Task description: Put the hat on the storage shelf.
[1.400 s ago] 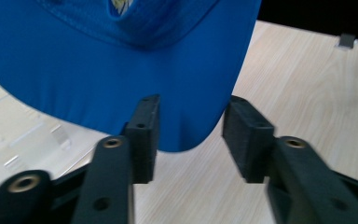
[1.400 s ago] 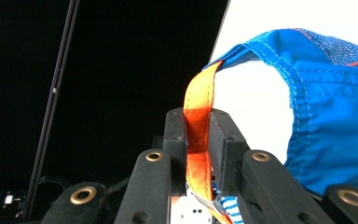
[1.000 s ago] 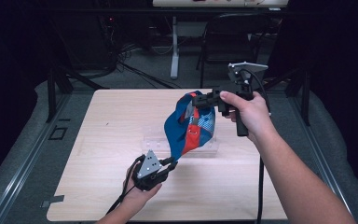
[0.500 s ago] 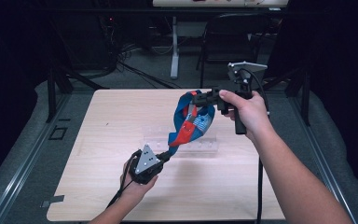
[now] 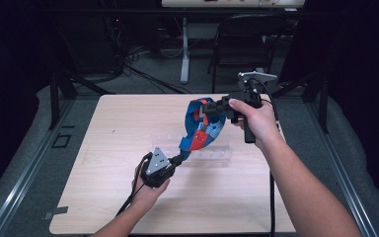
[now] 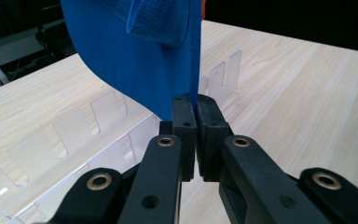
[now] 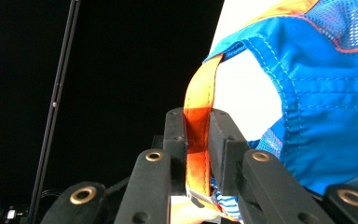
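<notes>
Now, line by line:
Left tongs (image 6: 195, 105): clenched on the thin lower edge of the blue fabric garment with orange trim and mesh panels (image 5: 201, 129); the jaws have just been closing, with that blue edge between them. In the high view the left tongs (image 5: 177, 160) sit low over the near middle of the worktop, pointing up and to the right.
Right tongs (image 7: 196, 135): clamped on an orange strap (image 7: 196, 140) sewn to the garment's blue fabric (image 7: 326, 121); the strap runs down between the two pads. In the high view the right tongs (image 5: 208, 107) point left, held well above the worktop.
Garment: hangs stretched between the two tongs, upper end at the right tongs, lower end at the left tongs, clear of the worktop over most of its length.
Clear plastic slotted tray (image 6: 98, 135): lies on the worktop just beyond the left tongs and under the hanging garment; in the high view the tray (image 5: 212, 154) is just right of the left tongs.
Light wooden worktop (image 5: 118, 133): carries the tray.
Hands: left hand (image 5: 150, 185) comes in from the bottom edge; right hand (image 5: 256, 121) and forearm reach in from the lower right.
</notes>
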{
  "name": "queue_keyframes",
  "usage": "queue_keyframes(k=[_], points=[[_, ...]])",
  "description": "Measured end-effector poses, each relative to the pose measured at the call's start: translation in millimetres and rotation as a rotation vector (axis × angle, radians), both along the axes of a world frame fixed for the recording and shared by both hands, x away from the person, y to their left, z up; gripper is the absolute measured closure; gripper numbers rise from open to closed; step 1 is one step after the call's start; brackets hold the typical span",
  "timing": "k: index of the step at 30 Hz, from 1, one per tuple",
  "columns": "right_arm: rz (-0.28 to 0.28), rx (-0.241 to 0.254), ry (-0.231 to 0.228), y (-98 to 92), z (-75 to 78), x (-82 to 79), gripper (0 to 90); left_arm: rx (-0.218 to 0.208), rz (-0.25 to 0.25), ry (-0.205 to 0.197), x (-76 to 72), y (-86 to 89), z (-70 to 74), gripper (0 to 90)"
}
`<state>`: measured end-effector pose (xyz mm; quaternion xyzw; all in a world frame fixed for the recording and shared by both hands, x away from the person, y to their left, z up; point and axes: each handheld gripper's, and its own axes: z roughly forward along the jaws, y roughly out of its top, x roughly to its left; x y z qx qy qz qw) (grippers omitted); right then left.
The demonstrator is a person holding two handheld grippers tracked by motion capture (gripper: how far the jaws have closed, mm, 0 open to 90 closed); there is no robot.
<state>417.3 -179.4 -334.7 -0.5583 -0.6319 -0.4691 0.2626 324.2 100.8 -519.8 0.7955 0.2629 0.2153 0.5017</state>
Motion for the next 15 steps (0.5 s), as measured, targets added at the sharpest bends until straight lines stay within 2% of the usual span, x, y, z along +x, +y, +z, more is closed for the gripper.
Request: queue_keyframes(k=[12,15], points=[[0.0,-0.01,0.024,3.5,-14.4,4.6,78.4,-0.004,-0.003,0.036,14.5,5.4,-13.5,87.9],[0.002,-0.015,0.028,2.4,-18.1,6.1,78.4,0.006,-0.004,0.041,14.9,4.1,-15.4,87.8]])
